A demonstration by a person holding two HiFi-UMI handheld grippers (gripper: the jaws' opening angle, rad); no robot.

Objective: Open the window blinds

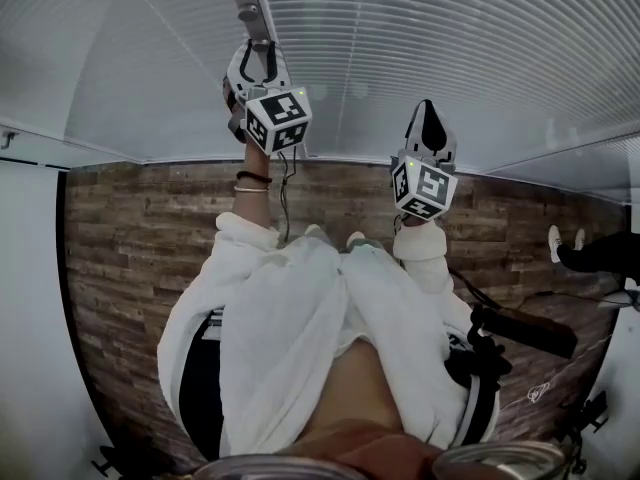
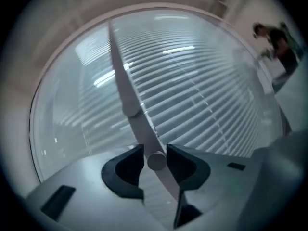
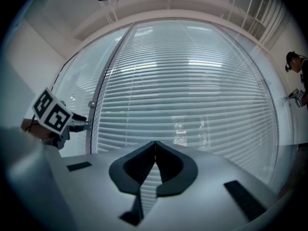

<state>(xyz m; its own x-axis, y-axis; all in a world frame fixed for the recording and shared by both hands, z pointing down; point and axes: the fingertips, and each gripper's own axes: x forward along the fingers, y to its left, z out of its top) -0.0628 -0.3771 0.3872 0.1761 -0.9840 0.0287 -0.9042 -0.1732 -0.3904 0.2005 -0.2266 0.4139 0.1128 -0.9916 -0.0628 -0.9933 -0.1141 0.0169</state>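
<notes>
left hand-held gripper [image 2: 155, 153] clamped on blind wand [image 2: 126, 93], right hand-held gripper [image 3: 155, 146] closed, empty, facing blinds [image 3: 192, 95]

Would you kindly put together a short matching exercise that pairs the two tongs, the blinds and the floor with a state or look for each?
Things:
1. left tongs
2. right tongs
3. blinds
4. floor

States or looks:
A. brown wood planks
B. shut, nothing between them
C. pale horizontal slats
D. closed on the wand

Pairs: 1-D, 2-B, 3-C, 4-A.
</notes>
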